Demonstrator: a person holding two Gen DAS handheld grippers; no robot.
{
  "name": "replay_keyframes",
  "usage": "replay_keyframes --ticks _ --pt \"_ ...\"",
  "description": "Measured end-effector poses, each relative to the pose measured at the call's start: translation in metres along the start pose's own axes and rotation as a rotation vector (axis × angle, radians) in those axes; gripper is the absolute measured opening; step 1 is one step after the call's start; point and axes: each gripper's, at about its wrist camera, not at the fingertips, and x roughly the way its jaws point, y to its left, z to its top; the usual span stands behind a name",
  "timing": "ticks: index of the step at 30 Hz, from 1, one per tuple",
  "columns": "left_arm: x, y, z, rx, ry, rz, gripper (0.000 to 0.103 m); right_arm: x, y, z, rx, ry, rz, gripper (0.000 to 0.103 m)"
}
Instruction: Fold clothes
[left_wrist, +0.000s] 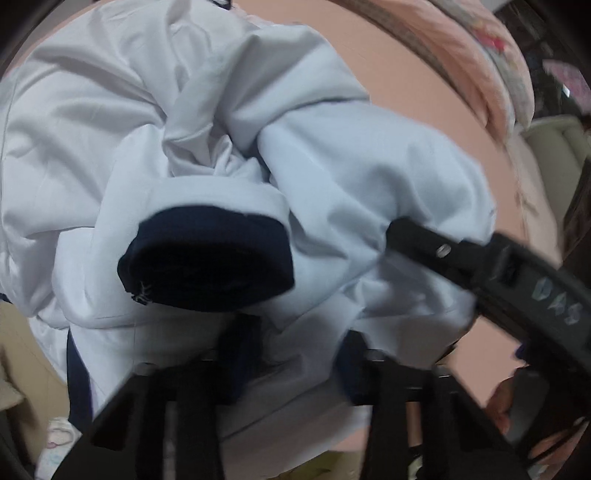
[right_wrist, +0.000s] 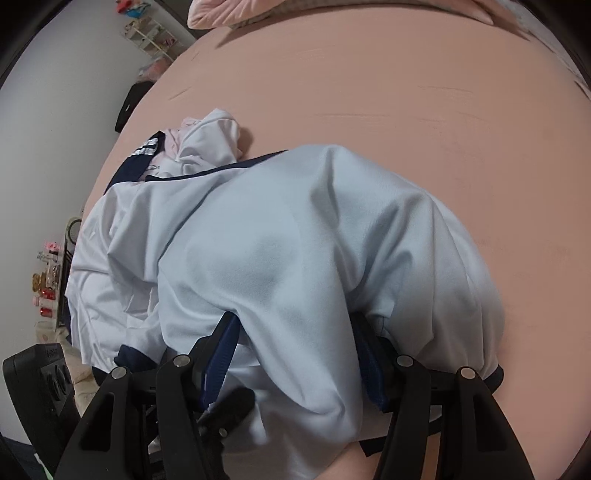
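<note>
Jacket (right_wrist: 295, 251), white with navy cuff (left_wrist: 207, 258), bunched on pink bedsheet (right_wrist: 406, 92), draped over both finger pairs. Left gripper (left_wrist: 295, 354), right gripper (right_wrist: 295, 354): fingers apart, cloth between, clamp unconfirmed. Soft, light, slippery-looking; judge hem or cuff best hold.

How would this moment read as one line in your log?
task: fold clothes | white garment bunched on pink bed | right gripper: fabric draped between fingers | left gripper: under fabric

Only readable bit I can spot is on the right gripper (left_wrist: 402, 229) poking into the left wrist view: pale raised letters on its black body, looks like "DAS". The dark device (right_wrist: 40, 391) left of the right gripper's fingers has a print too blurry to read.
</note>
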Motion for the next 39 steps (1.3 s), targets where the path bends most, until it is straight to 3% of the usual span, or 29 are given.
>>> replay_keyframes --ticks 4,6,11,13,23,39 --pt "0.005 -0.006 0.0 0.025 -0.001 0.01 0.018 0.008 -0.003 0.001 0.017 0.004 -0.001 0.06" --pt "0.008 -0.009 -0.001 0.047 -0.001 0.024 0.018 0.01 -0.003 0.001 0.018 0.004 0.002 0.054" --pt "0.012 -0.019 -0.002 0.091 -0.011 0.046 0.016 0.017 -0.011 -0.001 0.032 -0.002 -0.007 0.019" --pt "0.013 -0.02 -0.003 0.096 -0.015 0.05 0.015 0.02 -0.015 -0.002 0.038 -0.004 0.009 0.015" --pt "0.012 -0.029 0.002 0.122 -0.028 0.051 0.015 0.01 -0.019 -0.005 0.029 -0.04 0.078 0.012" --pt "0.009 -0.049 0.015 0.167 -0.019 -0.045 0.014 -0.031 -0.021 -0.006 0.032 -0.109 0.123 0.01"
